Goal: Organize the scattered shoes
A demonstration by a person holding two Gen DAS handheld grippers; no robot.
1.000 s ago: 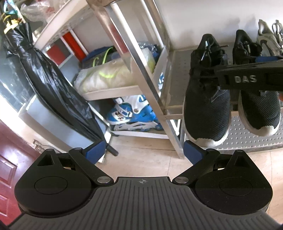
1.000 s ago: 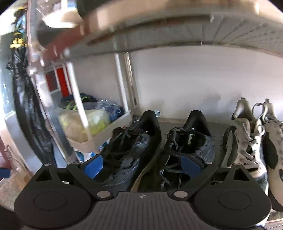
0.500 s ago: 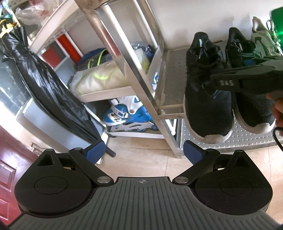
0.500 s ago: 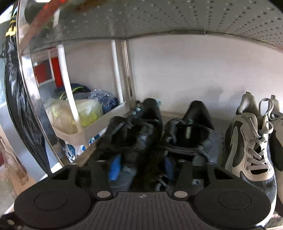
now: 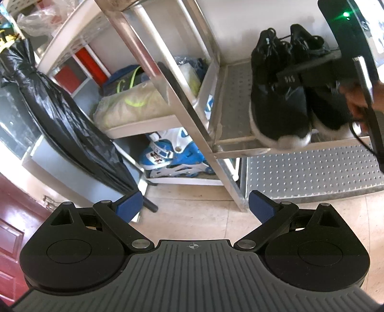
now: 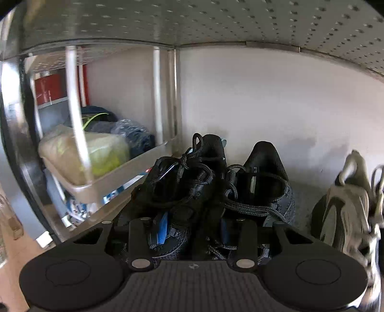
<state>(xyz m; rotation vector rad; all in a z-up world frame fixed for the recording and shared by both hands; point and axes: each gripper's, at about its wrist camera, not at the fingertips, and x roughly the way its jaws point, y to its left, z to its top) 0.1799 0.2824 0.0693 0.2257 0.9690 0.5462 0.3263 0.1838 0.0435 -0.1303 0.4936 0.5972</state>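
Observation:
A pair of black sneakers (image 6: 216, 187) with white soles is pinched together between the blue pads of my right gripper (image 6: 193, 231), which is shut on them inside a metal shoe rack (image 6: 240, 21). In the left wrist view the same black pair (image 5: 280, 96) hangs over the front edge of the perforated middle shelf (image 5: 237, 100), with the right gripper's body (image 5: 350, 43) above it. My left gripper (image 5: 194, 207) is open and empty over the tiled floor, in front of the rack's corner post.
Grey-white sneakers (image 6: 348, 211) stand at the right of the same shelf. A white side rack (image 5: 134, 120) holds bags, with blue roller skates (image 5: 168, 156) under it. A black bag (image 5: 60, 115) leans at left. The lower perforated shelf (image 5: 312, 170) is bare.
My right gripper closed from open onto the inner sides of the two black sneakers, pressing them together. The pair has shifted toward the shelf's front edge. The left gripper drew back slightly.

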